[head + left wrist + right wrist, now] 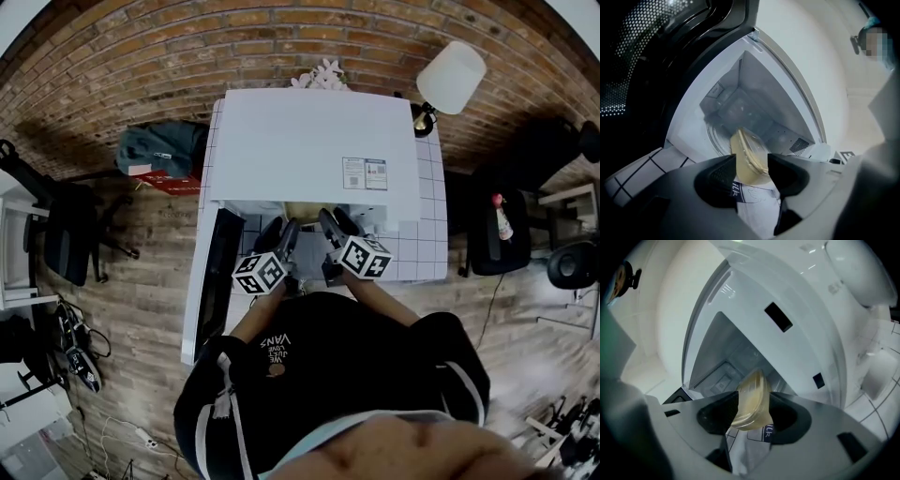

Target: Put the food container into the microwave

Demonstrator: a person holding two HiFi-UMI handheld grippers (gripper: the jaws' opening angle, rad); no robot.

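The white microwave [309,141] stands on the white desk ruled with dark grid lines [427,225]. Its dark door [218,281] swings out to the left, along the desk's left edge, so the cavity mouth is open towards the person. The yellowish translucent plastic food container with a clear lid [745,145] sits at that mouth and reaches in over the round glass turntable [716,136]. Open white wall shows around it on all sides. No view shows whether its base rests on the glass.

The left tool [752,161] has its jaws spread, with the container in the gap and not pinched. The right tool [753,401] is spread the same way, its jaws either side of the container [752,387]. In the head view both tools point into the opening side by side, close together, with bare desk to the right of them.

Below the jaws lies white packaging with a dark band [740,192]. It carries the letters "ilk" and the rest is cut off by the jaw. Two small labels on the microwave's top [365,173] are too small to read. The person's black top [277,349] reads "VANS".

From the head view the microwave's top hides nearly all of the cavity. The door's dotted mesh [628,56] fades into darkness.
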